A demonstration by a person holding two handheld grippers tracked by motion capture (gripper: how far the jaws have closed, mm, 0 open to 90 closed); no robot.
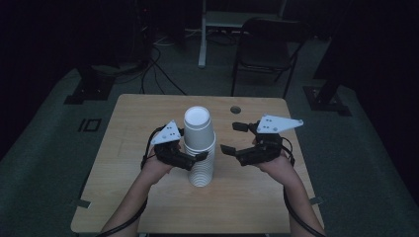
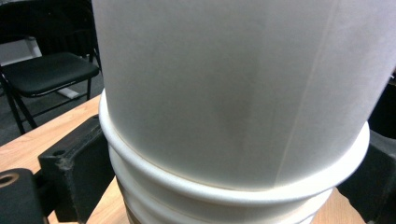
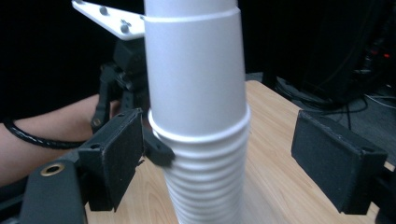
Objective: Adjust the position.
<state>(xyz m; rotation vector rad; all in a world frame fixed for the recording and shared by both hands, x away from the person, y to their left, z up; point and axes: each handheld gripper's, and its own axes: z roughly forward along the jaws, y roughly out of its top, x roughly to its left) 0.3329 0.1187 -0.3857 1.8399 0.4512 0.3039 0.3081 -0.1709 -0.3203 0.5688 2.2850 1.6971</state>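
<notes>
cup stack (image 1: 200, 148) | between left gripper (image 1: 190, 159) jaws | right gripper (image 1: 232, 138) beside, apart

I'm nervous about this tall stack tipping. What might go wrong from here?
The stack of cups is tall and narrow, so a sideways push from the left tool at its rims might topple it. The right tool stands open and apart, giving no support yet. Several nested cups may lift together.

White cups (image 1: 199, 148), black grippers, light wood-grain table (image 1: 247, 197).
</notes>
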